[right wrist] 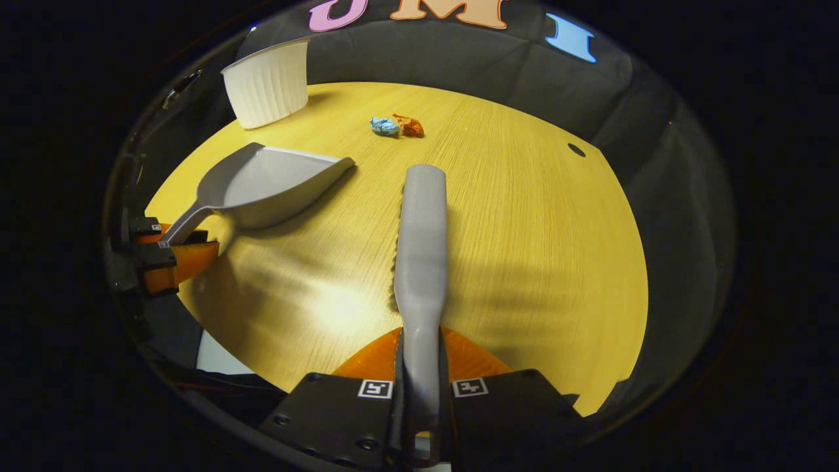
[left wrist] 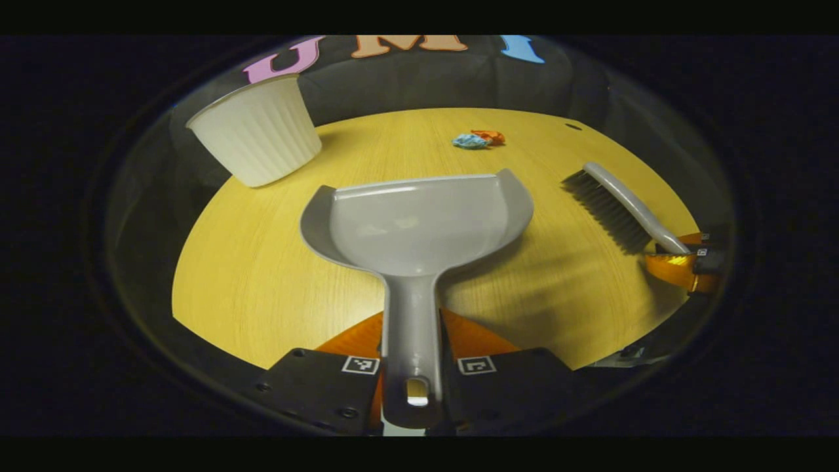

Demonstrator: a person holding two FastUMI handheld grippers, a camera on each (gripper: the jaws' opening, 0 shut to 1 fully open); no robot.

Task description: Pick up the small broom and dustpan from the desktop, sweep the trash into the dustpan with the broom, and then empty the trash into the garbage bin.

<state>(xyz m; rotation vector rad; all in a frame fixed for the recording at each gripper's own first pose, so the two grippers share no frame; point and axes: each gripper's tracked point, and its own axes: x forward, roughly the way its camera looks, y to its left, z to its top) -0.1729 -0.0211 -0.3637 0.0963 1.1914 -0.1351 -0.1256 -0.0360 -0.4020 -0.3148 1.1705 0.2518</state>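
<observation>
Two grippers busy, left gripper [left wrist: 413, 367] clamped on the dustpan [left wrist: 419, 223] handle, pan over the table [left wrist: 262, 282], right gripper [right wrist: 421, 387] clamped on the broom [right wrist: 421, 242] handle, crumpled trash [right wrist: 396, 126] far ahead, white garbage bin [right wrist: 269, 82] at the table's far left.

Yellow wood-grain counter [right wrist: 524, 216] with a rounded edge and a small dark hole [right wrist: 577, 150] near its far side. Black, softly creased cloth wall [right wrist: 498, 72] behind. Bright glare and soft shadows across the counter top.
</observation>
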